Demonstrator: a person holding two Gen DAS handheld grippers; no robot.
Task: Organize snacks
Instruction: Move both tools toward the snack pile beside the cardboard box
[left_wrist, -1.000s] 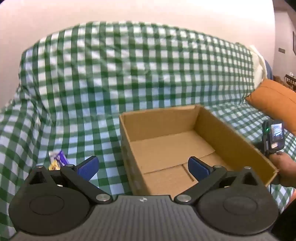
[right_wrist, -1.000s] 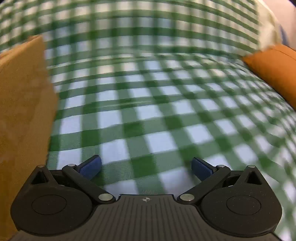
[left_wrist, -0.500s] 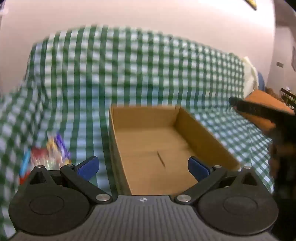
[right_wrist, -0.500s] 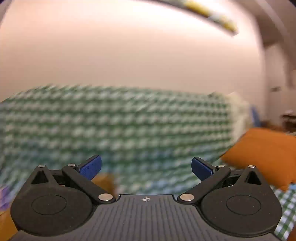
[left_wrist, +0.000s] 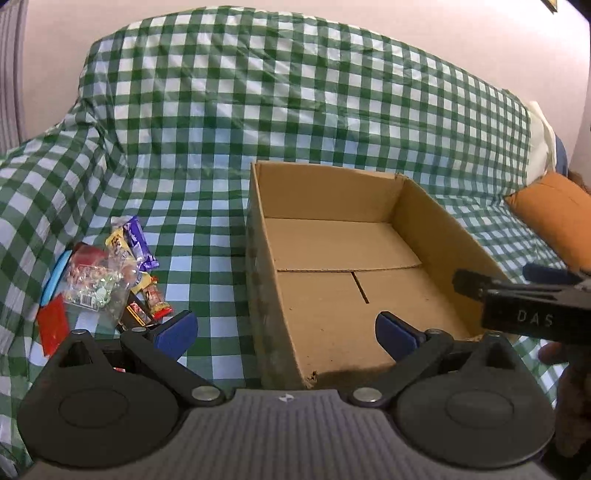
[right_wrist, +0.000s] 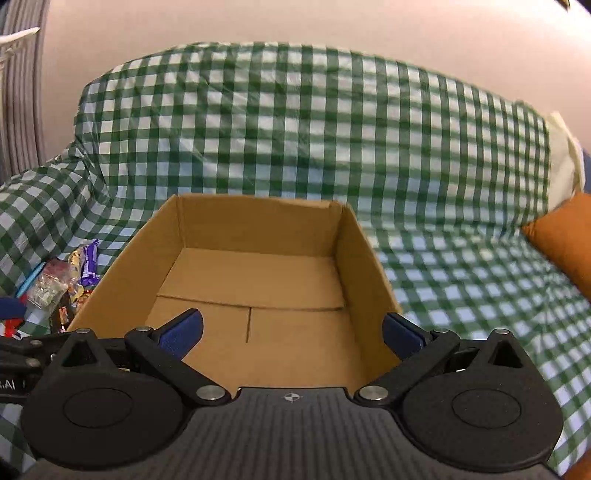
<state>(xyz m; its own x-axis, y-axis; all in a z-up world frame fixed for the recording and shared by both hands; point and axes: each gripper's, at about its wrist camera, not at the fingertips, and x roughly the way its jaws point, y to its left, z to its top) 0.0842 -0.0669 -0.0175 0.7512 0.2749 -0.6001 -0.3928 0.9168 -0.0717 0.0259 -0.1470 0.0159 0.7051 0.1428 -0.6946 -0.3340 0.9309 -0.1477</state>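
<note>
An open, empty cardboard box (left_wrist: 332, 266) sits on the checked sofa seat; it also shows in the right wrist view (right_wrist: 258, 280). A pile of snacks (left_wrist: 107, 280) lies left of the box: a clear bag of candies, a purple wrapper, red and yellow packets. The pile also shows at the left edge of the right wrist view (right_wrist: 62, 284). My left gripper (left_wrist: 286, 332) is open and empty, above the box's near left corner. My right gripper (right_wrist: 291, 334) is open and empty, over the box's near edge. The right gripper shows in the left wrist view (left_wrist: 524, 295).
A green and white checked cloth (left_wrist: 258, 110) covers the sofa seat and back. An orange cushion (left_wrist: 554, 218) lies at the right end, also in the right wrist view (right_wrist: 565, 240). A pink wall is behind.
Both grippers have pulled back and risen. The right gripper swung from the sofa seat at the right to face the box. The snack pile has come into view.
</note>
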